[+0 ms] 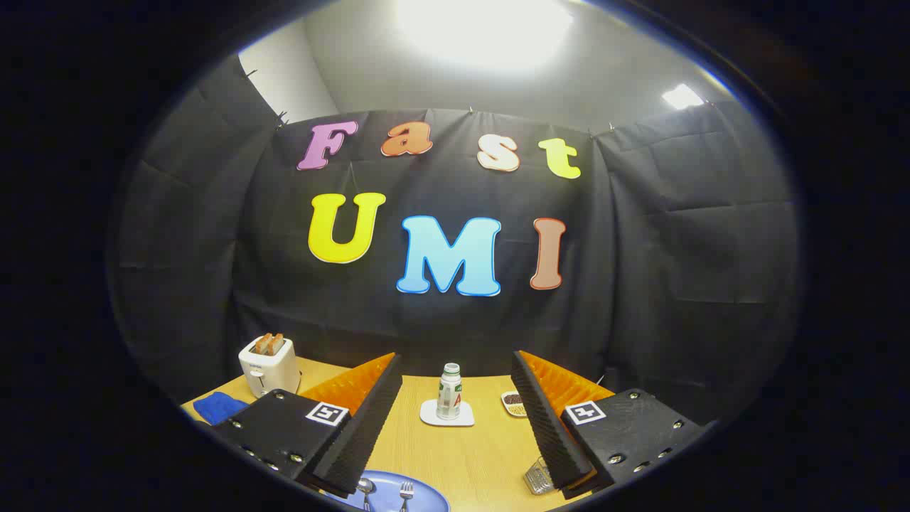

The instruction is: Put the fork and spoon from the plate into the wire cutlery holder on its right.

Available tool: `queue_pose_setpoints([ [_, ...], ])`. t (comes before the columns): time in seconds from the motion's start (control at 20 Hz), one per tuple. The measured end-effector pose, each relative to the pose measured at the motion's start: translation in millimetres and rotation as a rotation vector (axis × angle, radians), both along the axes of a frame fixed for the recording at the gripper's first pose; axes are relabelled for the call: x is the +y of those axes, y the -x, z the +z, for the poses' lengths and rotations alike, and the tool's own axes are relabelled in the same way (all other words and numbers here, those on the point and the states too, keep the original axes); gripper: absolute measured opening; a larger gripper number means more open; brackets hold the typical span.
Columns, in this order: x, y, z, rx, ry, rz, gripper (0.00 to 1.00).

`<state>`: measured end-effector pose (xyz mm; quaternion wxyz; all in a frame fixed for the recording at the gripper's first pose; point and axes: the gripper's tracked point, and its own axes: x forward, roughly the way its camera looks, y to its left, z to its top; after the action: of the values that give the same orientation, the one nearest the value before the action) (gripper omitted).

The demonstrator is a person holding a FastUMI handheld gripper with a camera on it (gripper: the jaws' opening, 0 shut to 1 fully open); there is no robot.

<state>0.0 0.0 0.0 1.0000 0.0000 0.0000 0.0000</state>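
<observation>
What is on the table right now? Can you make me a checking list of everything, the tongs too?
Surface: wooden table, bare between the things.
Job's things: blue plate just below the tongs, with the spoon and fork lying on it side by side; wire cutlery holder to the plate's right, by the right finger.
Clutter: small bottle upright on a white coaster beyond the tongs; small dish beside it; white toaster with toast in it; blue cloth near the toaster.
Tongs: open wide, holding nothing, above the table.
Cables: nothing seen.
Surroundings: black cloth wall, bright ceiling lights.
</observation>
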Motion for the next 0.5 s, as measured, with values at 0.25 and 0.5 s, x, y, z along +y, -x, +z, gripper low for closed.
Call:
queue_pose_setpoints([
  [0.25, -7.9, -0.5, 8.4, -0.035, 0.023, 0.017, 0.95],
  [0.5, -8.6, -1.1, 0.9, -0.014, 0.003, 0.038, 0.95],
])
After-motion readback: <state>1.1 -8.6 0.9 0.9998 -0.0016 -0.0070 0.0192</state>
